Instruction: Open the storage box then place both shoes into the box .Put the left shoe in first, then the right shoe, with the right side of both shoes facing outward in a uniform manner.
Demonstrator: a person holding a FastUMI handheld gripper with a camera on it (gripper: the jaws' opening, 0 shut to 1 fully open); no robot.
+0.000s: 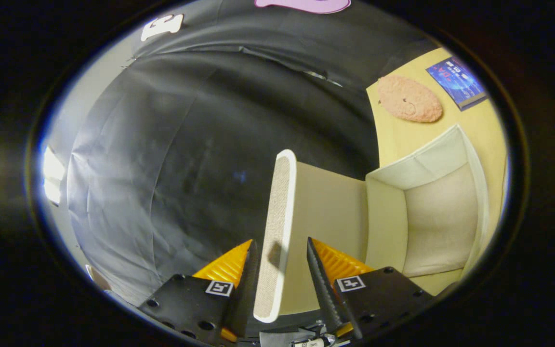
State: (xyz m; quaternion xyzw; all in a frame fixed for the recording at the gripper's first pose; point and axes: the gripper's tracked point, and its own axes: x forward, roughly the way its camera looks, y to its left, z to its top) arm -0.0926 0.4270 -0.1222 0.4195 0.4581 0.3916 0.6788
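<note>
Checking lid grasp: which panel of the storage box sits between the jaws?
The lid, raised edge-on with a white rim, sits between the open jaws of the gripper; the box walls lie beyond.

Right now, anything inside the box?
The box shows bare beige lining on its inner walls, no shoes. Its raised lid stands between the open jaws of the gripper, one side touching, and covers part of the near inside.

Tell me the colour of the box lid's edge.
White, on the lid between the gripper fingers; gripper view.
</note>
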